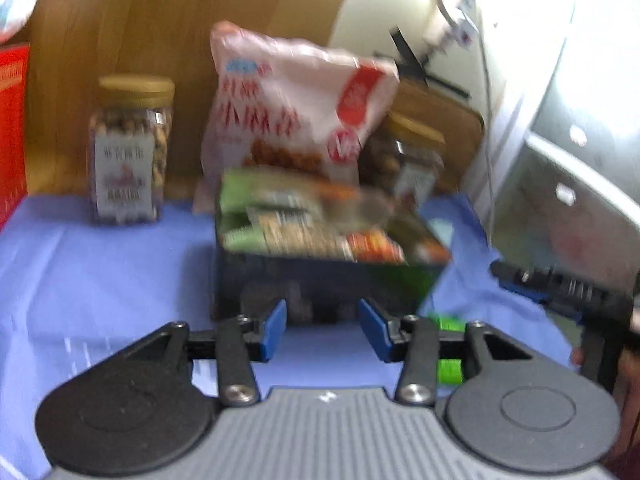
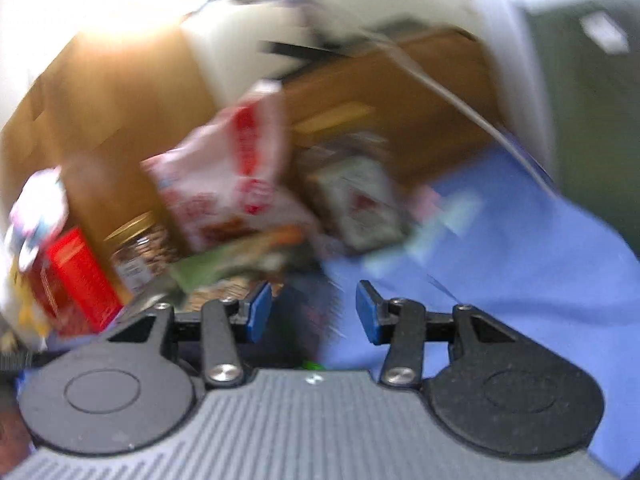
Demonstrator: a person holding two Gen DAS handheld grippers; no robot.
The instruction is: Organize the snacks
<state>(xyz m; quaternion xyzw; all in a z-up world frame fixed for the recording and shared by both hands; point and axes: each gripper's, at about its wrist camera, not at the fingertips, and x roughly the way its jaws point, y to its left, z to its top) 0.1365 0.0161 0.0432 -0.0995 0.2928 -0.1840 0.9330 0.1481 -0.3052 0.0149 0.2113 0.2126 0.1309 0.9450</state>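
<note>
In the left wrist view my left gripper (image 1: 323, 328) stands open above the blue cloth (image 1: 100, 280), with nothing between its blue pads. Just ahead sits a dark box (image 1: 320, 280) topped with green and orange snack packets (image 1: 288, 224). Behind it a white-and-red snack bag (image 1: 296, 108) leans on the wooden board (image 1: 160, 20). Gold-lidded nut jars stand to the left (image 1: 128, 152) and right (image 1: 408, 160). The right wrist view is blurred and tilted. In it my right gripper (image 2: 313, 312) is open and empty near the green packets (image 2: 240, 256), with the bag (image 2: 232, 176) beyond.
A red carton (image 1: 12, 128) stands at the far left, and shows again as a red carton (image 2: 76, 280) in the right wrist view. The right gripper's black body (image 1: 560, 288) enters from the right. A grey cabinet (image 1: 560, 160) and white furniture border the right side. Blue cloth (image 2: 500, 260) spreads right.
</note>
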